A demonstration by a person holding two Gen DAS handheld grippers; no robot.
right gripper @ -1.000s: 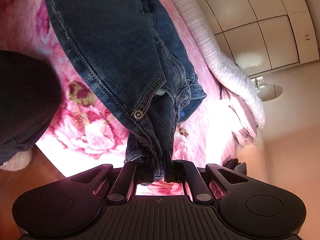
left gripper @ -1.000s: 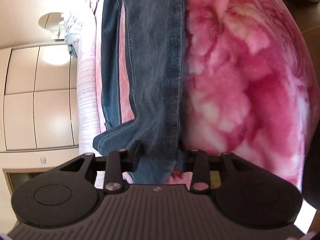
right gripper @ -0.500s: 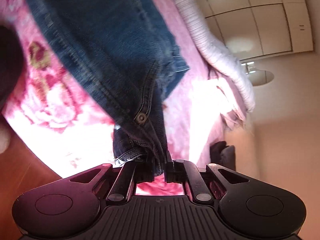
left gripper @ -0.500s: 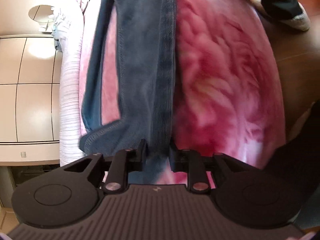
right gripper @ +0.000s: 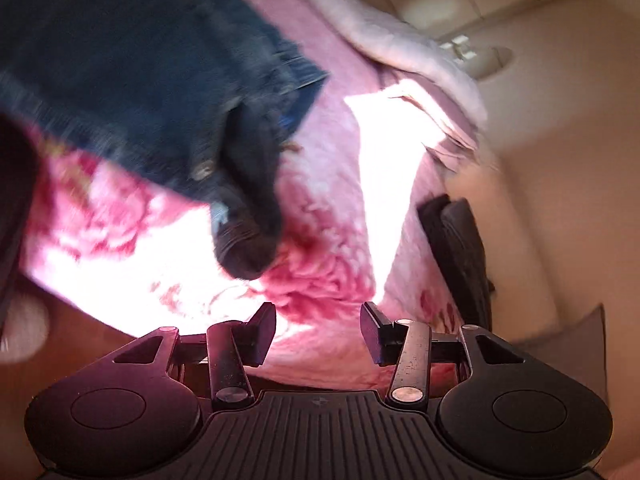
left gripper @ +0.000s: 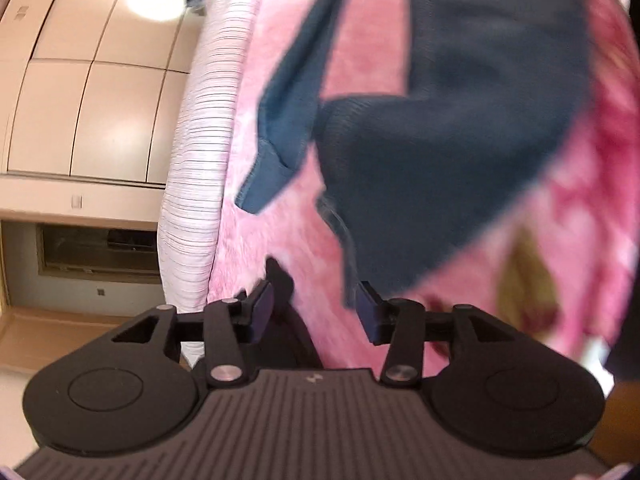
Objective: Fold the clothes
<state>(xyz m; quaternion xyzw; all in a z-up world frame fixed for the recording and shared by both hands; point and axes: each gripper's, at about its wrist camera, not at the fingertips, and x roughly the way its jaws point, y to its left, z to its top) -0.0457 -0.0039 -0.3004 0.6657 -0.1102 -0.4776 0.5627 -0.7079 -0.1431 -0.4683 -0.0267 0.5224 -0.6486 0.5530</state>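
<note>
Left wrist view shows the left gripper [left gripper: 316,310] and right gripper [right gripper: 318,330] both opening with nothing between them, so let the jeans [left gripper: 460,152] settle flat on the pink blanket [left gripper: 360,60] before regripping.

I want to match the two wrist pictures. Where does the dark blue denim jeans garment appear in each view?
Left wrist view: the dark blue denim jeans fill the upper centre and right, just ahead of the opening left gripper.
Right wrist view: the jeans lie upper left, ahead of the opening, empty right gripper.
Shared landmark: the pink floral blanket beneath them.
</note>
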